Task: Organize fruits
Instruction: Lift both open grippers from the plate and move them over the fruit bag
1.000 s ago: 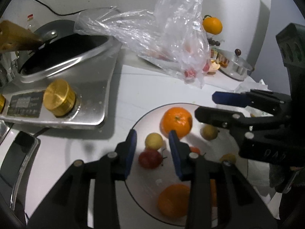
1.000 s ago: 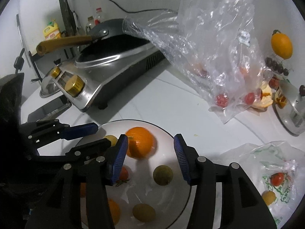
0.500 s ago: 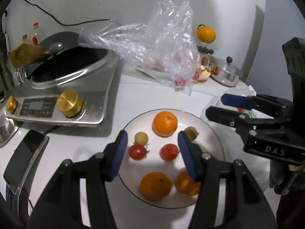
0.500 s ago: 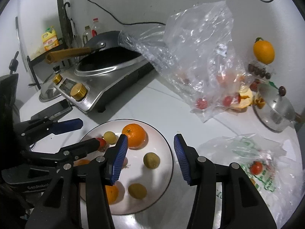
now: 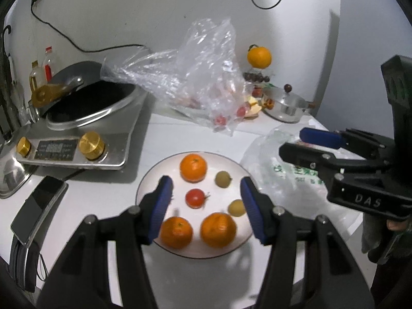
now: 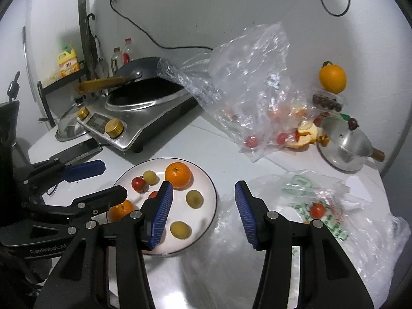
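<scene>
A round white plate [image 5: 144, 184] on the white counter [image 5: 164, 139] carries three oranges [image 5: 193, 167], two red tomatoes [image 6: 138, 184] and three yellow-green fruits [image 6: 194, 198]. Both the left gripper [image 5: 206, 206] and right gripper [image 6: 200, 211] hover with jaws open and empty.

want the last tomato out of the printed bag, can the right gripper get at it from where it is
Probably not directly: the right gripper is open and empty, but the tomato sits inside the printed plastic bag, whose film seems to cover it.
</scene>
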`<action>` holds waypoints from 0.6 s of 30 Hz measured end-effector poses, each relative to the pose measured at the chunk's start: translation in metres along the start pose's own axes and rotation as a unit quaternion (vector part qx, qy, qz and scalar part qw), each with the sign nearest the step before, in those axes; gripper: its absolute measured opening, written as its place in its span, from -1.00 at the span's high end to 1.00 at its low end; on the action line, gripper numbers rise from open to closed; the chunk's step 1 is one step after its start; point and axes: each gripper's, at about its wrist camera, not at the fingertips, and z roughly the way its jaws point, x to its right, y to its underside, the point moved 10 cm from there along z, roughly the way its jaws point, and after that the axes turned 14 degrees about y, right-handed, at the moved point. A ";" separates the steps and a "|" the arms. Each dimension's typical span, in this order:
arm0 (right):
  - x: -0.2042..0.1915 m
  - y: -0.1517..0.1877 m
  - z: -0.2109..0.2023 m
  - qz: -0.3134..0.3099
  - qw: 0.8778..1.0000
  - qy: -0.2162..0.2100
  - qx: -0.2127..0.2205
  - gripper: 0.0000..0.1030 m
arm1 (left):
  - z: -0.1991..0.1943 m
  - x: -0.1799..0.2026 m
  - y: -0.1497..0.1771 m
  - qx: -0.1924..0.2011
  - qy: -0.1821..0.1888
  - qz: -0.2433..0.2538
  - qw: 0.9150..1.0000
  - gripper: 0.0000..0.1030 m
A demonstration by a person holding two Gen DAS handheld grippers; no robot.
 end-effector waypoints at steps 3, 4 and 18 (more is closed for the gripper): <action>0.009 0.002 -0.013 0.005 1.000 0.004 0.008 -0.03 | -0.004 0.013 -0.002 0.005 0.003 0.004 1.000 -0.13; 0.012 0.003 -0.018 0.006 1.000 0.006 0.011 -0.03 | -0.005 0.016 -0.002 0.006 0.004 0.005 1.000 -0.19; 0.061 0.015 -0.060 0.030 0.998 0.028 0.039 -0.03 | -0.013 0.087 -0.012 0.023 0.013 0.054 0.998 -0.24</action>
